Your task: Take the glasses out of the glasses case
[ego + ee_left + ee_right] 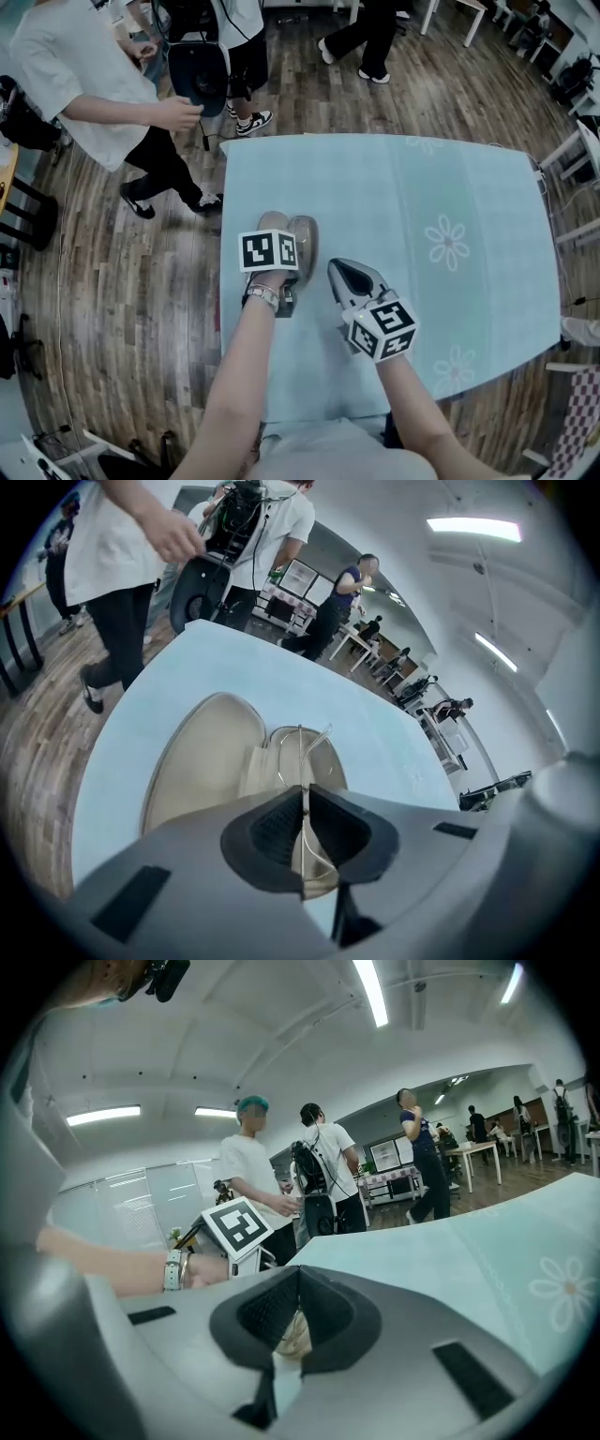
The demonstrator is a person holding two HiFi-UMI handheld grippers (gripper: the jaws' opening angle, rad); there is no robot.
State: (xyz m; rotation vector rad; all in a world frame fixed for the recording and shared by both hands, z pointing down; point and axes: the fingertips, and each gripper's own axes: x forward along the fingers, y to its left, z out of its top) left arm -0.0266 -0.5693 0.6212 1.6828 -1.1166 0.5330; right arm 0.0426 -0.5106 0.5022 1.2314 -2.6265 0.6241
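Observation:
An open beige glasses case (303,240) lies on the light blue tablecloth (394,197) near the table's left edge. In the left gripper view its lid (199,761) lies flat at the left, and the thin-framed glasses (302,745) rest in the base. My left gripper (303,803) points steeply down into the case, its pads pinched on the thin wire of the glasses. Its marker cube (269,251) hides the jaws in the head view. My right gripper (335,267) hovers just right of the case, its jaws together (298,1277). Behind them shows a bit of the beige case (292,1337).
Two people stand on the wooden floor beyond the table's far left corner; one holds a dark round device (197,73). Another person (361,42) stands further back. The cloth carries white flower prints (448,242). The table's left edge (223,281) runs close beside the case.

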